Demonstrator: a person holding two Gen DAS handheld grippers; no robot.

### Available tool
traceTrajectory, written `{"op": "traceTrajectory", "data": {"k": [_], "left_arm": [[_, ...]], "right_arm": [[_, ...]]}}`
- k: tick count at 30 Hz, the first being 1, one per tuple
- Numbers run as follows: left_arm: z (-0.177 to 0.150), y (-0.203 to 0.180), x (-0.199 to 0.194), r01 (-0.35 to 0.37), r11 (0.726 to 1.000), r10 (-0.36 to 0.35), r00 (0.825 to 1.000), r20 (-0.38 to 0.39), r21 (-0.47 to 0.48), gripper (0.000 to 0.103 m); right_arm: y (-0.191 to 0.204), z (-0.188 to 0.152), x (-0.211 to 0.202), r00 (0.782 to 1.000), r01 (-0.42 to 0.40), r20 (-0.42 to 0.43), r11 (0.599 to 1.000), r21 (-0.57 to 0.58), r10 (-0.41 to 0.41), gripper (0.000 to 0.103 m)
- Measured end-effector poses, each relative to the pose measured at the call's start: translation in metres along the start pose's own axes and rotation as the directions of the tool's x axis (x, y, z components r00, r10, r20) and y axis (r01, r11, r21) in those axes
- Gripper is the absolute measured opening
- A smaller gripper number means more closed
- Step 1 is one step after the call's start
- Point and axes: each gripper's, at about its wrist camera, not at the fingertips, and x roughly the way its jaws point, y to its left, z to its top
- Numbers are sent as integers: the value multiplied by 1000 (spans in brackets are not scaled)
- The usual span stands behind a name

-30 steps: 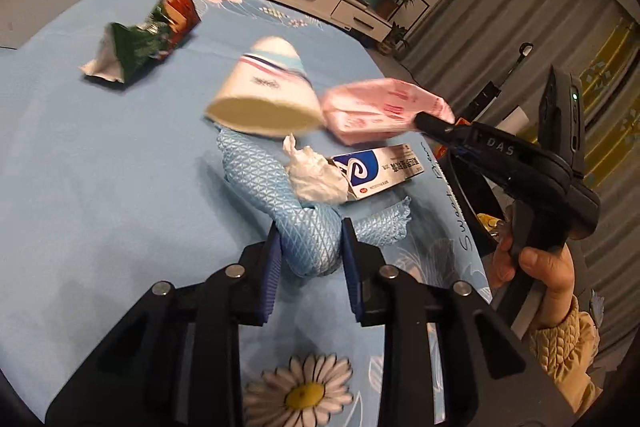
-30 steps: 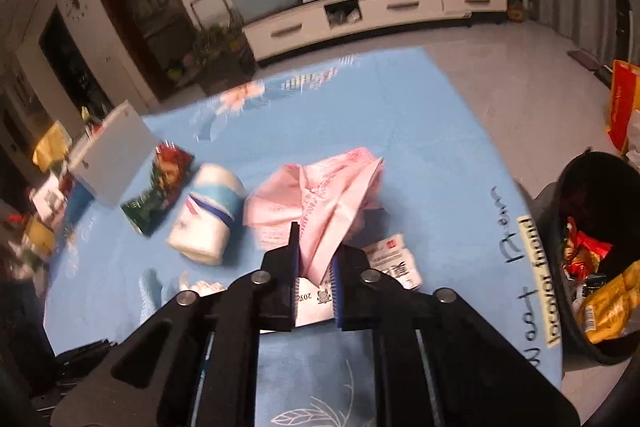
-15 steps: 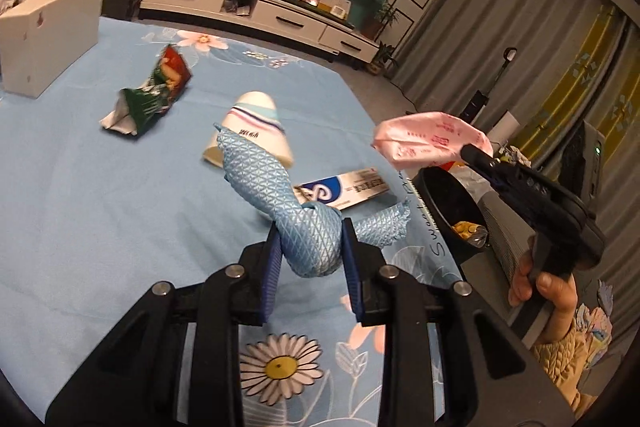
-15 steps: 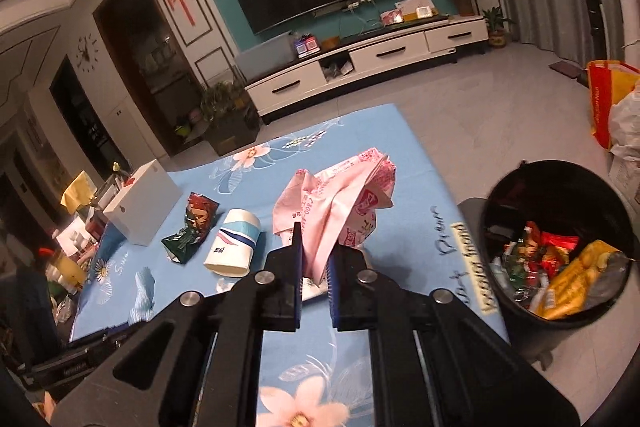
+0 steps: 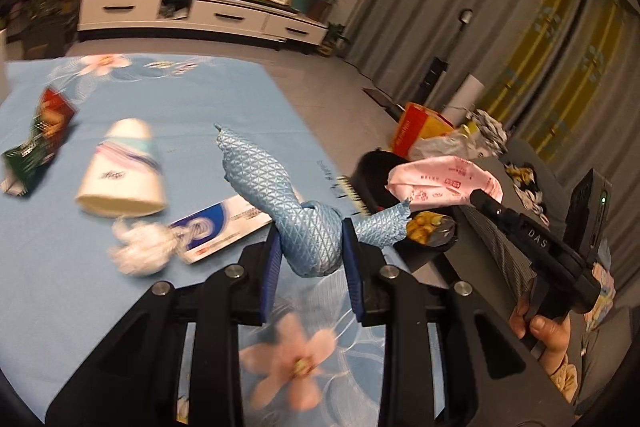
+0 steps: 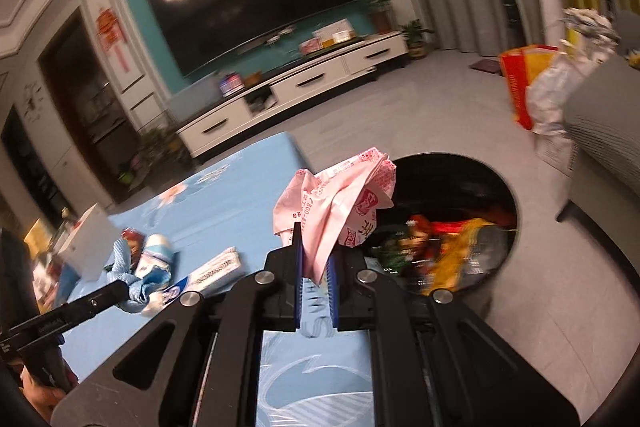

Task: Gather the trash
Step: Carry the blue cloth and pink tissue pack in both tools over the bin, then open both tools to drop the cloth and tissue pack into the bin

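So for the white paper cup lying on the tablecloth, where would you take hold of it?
Probably across the narrow closed end of the paper cup, coming from above. It lies on its side, open mouth toward the left wrist camera, so the curved wall faces up. The mouth rim looks easier to crush. Tissue sits near the mouth.

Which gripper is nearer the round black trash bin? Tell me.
Right. The right gripper, shut on the pink plastic wrapper, is beside the round black trash bin's rim; the left gripper, clamping the blue textured wrapper, is over the table.
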Motion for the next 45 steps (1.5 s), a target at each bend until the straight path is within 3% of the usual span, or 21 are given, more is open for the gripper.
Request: {"op": "traceTrajectory", "data": {"k": [11, 23, 35, 37, 39, 42, 45], "left_arm": [[25, -77, 85, 100, 983, -87, 992, -87, 151, 30], [22, -135, 156, 80, 941, -32, 988, -150, 329, 31], [19, -141, 175, 51, 934, 11, 985, -170, 353, 32], [19, -140, 176, 48, 936, 13, 985, -169, 349, 38], [19, -143, 175, 43, 938, 15, 986, -164, 344, 63], [20, -141, 171, 37, 940, 15, 989, -147, 340, 69], [22, -135, 164, 30, 946, 16, 990, -140, 322, 78]], "right_arm": [[-57, 2, 2, 995, 102, -5, 993, 54, -102, 11], [-82, -1, 26, 988, 146, -58, 988, 47, -143, 11], [-88, -4, 37, 984, 156, -96, 987, 28, -152, 11], [-90, -2, 39, 983, 157, -100, 987, 28, -153, 13], [-90, 0, 40, 983, 155, -107, 988, 27, -152, 26], [-90, 0, 37, 983, 162, -96, 986, 32, -158, 43], [-92, 0, 33, 984, 156, -94, 987, 49, -151, 50]]}}
